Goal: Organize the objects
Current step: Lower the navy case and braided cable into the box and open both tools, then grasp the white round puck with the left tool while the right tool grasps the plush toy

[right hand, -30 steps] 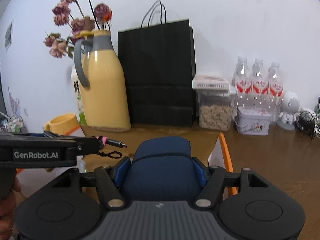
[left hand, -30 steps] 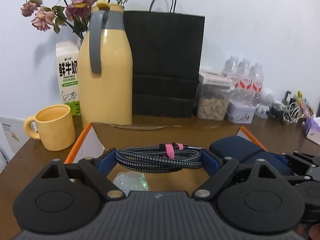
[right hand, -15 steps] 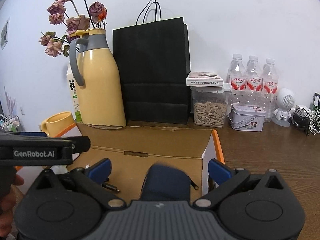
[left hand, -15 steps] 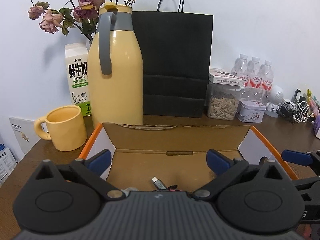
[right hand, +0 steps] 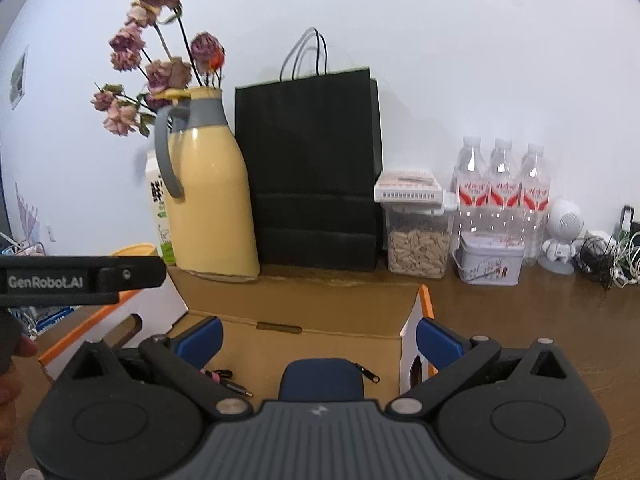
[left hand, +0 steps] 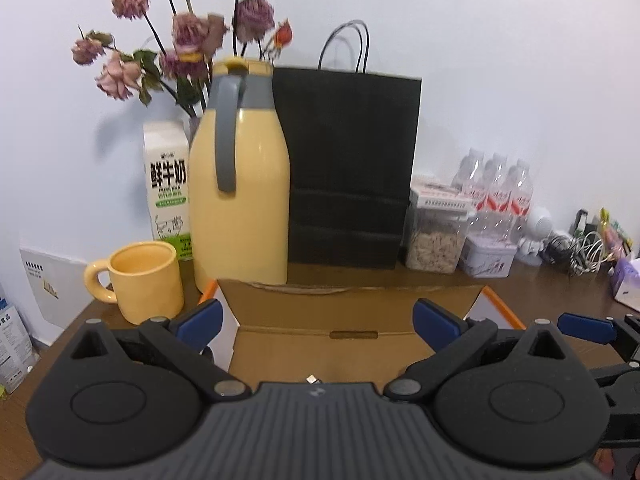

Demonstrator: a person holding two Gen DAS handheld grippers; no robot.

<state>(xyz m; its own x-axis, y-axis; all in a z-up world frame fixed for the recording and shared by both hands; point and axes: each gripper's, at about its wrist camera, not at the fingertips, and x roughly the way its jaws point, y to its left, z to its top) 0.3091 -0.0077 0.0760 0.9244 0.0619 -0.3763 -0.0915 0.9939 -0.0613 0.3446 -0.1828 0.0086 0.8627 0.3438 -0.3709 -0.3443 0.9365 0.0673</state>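
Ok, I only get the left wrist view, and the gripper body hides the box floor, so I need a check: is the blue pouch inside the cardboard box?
Observer: Yes, the blue pouch lies on the floor of the cardboard box.
Operator: And the cable?
Observer: The cable is in the box too, left of the pouch, with its plug end showing.
Operator: Is the right gripper free?
Observer: Yes. The right gripper has just been opening; its jaws stand wide, and the pads touch nothing.
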